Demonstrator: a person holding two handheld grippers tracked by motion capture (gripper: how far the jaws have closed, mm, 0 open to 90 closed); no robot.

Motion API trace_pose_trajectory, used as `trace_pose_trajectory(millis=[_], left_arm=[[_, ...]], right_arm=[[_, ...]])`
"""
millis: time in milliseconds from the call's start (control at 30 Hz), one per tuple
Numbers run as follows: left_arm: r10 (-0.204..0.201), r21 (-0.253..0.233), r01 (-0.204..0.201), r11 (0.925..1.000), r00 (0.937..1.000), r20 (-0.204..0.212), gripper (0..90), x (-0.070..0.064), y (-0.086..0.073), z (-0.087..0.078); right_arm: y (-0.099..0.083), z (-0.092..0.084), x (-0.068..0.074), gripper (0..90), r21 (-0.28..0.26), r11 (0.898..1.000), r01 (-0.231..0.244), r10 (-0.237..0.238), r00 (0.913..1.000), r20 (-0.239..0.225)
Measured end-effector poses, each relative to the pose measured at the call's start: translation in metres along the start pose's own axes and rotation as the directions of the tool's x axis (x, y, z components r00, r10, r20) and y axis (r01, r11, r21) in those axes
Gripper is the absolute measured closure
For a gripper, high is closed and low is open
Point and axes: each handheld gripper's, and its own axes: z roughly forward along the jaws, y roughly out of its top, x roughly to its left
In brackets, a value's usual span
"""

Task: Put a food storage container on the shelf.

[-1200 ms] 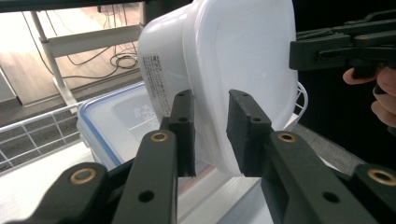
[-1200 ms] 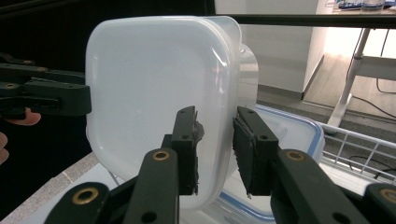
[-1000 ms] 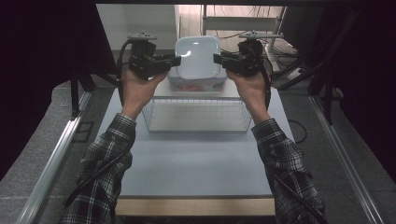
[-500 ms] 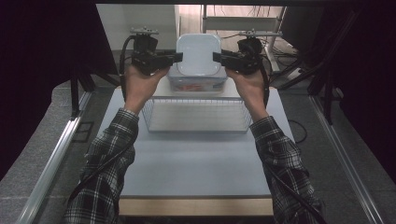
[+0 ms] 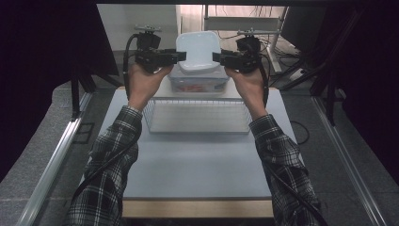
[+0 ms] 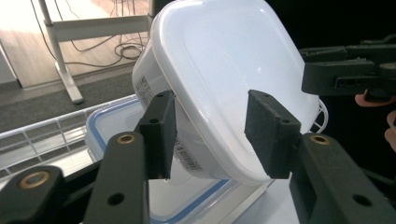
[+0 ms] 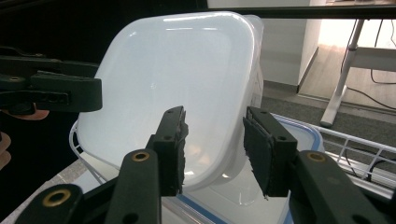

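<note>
A white plastic tub (image 5: 197, 49) stands tilted, its flat base facing me, on a lidded box with a blue rim (image 5: 197, 84). My left gripper (image 5: 181, 56) is at its left edge and my right gripper (image 5: 217, 57) at its right edge. In the left gripper view the tub's edge (image 6: 233, 70) runs between the jaws of the left gripper (image 6: 212, 135). The right gripper view shows the tub (image 7: 177, 79) between the jaws of the right gripper (image 7: 215, 149), with a gap at one pad. Both pairs of jaws have just been opening and stand open around the tub's edges.
A wire basket (image 5: 197, 117) sits on the grey table (image 5: 197, 160) just in front of the blue-rimmed box (image 6: 112, 126). Desk legs and cables stand on the floor behind the table. Dark curtains hang at both sides.
The white tub has tipped up so its base faces the camera more squarely. Both grippers' jaws have spread wider at its edges. The hands have stayed where they were.
</note>
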Motion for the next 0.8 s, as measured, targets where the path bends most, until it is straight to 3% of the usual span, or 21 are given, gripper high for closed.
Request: trace_pose_trajectory(millis=[133,400,633,800], left_arm=[[0.033,0.003,-0.033,0.9994,0.9970,-0.071,50.1,-0.0007,0.0036,0.0021],[0.020,-0.001,-0.020,0.9998,0.9969,-0.077,50.3,0.0026,0.0070,0.0064],[0.062,-0.021,-0.063,0.9978,0.9957,-0.069,50.3,-0.0023,0.0067,0.0050],[0.091,-0.039,-0.094,0.9948,0.9936,-0.066,45.4,-0.0070,0.0067,-0.0014]], right_arm=[[0.0011,0.0007,-0.0011,58.6,-0.002,1.000,-0.006,0.006,1.0000,0.001],[0.0035,0.0022,-0.0019,57.6,-0.011,1.000,-0.012,0.012,0.9998,0.014],[0.0049,0.0005,-0.0040,52.3,-0.024,1.000,-0.016,0.017,0.9993,0.033],[0.0051,-0.0041,-0.0034,48.2,-0.032,0.999,-0.008,0.008,0.9997,0.022]])
